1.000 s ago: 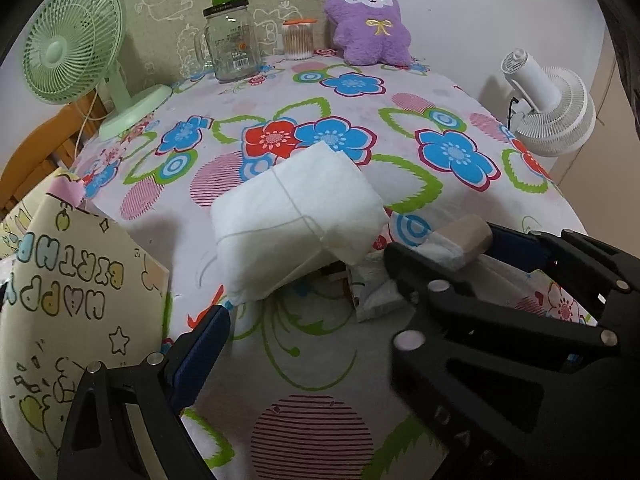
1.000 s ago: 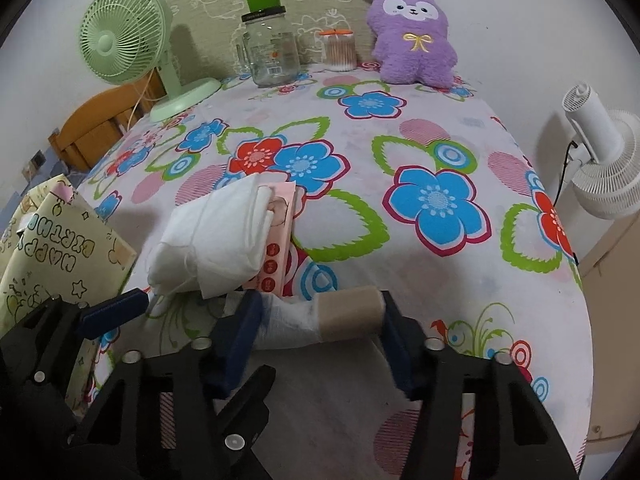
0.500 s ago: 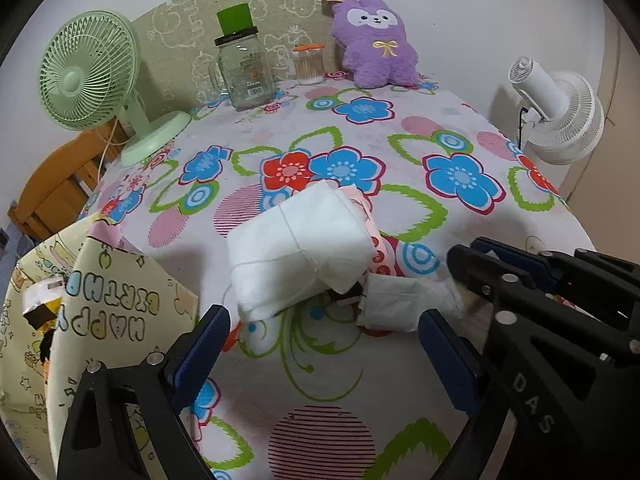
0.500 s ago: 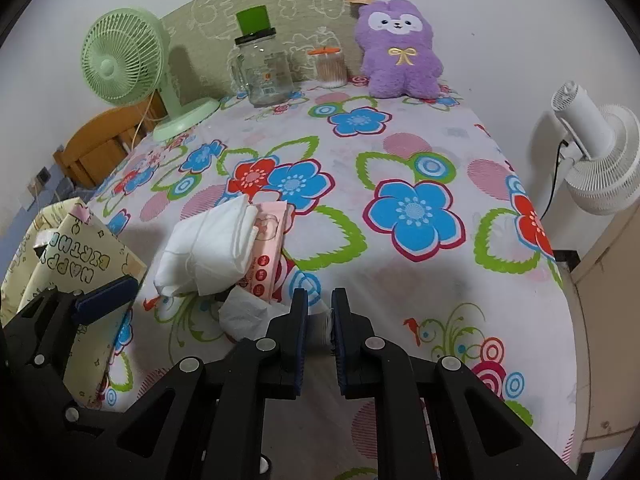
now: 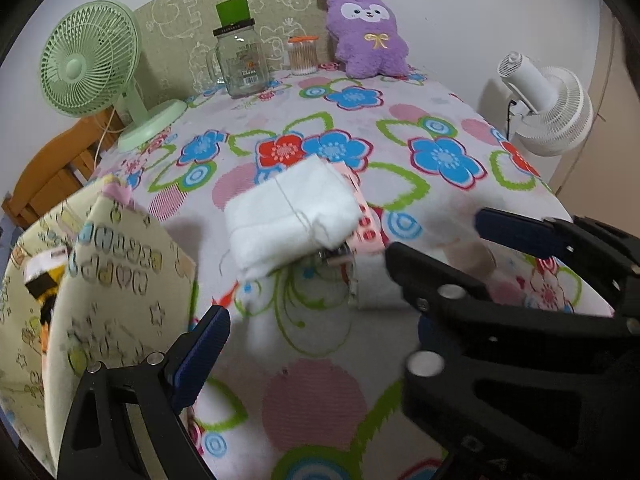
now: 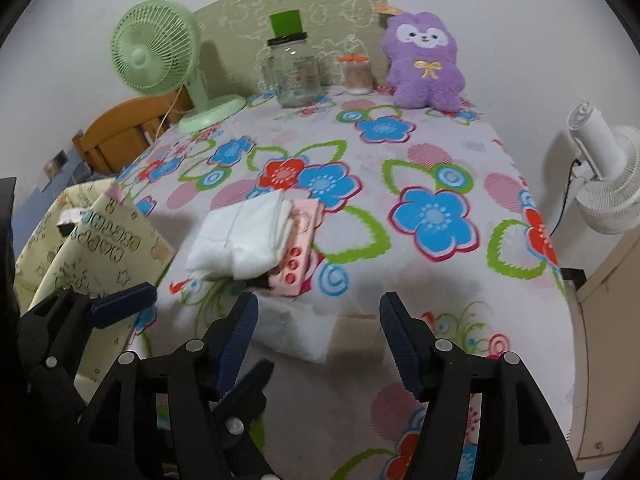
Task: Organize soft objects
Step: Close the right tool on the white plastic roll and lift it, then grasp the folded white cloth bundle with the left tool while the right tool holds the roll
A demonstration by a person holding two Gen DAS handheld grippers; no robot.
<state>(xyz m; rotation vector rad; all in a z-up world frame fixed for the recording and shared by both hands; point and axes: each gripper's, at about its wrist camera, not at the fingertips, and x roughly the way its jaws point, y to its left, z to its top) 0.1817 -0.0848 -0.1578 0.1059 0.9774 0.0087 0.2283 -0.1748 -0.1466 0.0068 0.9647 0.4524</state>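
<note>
A white soft packet with a tan end (image 6: 304, 332) lies on the flowered tablecloth (image 6: 432, 216). My right gripper (image 6: 318, 328) straddles it; its jaws are opening and the pads stand just off it. In the left wrist view the same packet (image 5: 376, 284) shows between the right gripper's fingers (image 5: 516, 228). A folded white cloth (image 6: 240, 240) rests on a pink packet (image 6: 300, 248) just beyond. My left gripper (image 5: 316, 336) is open and holds nothing, near the yellow birthday gift bag (image 5: 112, 280). A purple plush toy (image 6: 424, 64) sits at the far edge.
At the back of the table stand a green fan (image 6: 156, 52), a glass jar with a green lid (image 6: 292, 76) and a cotton-swab pot (image 6: 356, 74). A white fan (image 6: 608, 184) hangs beyond the right table edge. A wooden chair (image 6: 120, 132) is at the left.
Half a second ago my right gripper was squeezed shut on the packet's tan end; now its jaws stand wide around the packet. The left gripper stayed open.
</note>
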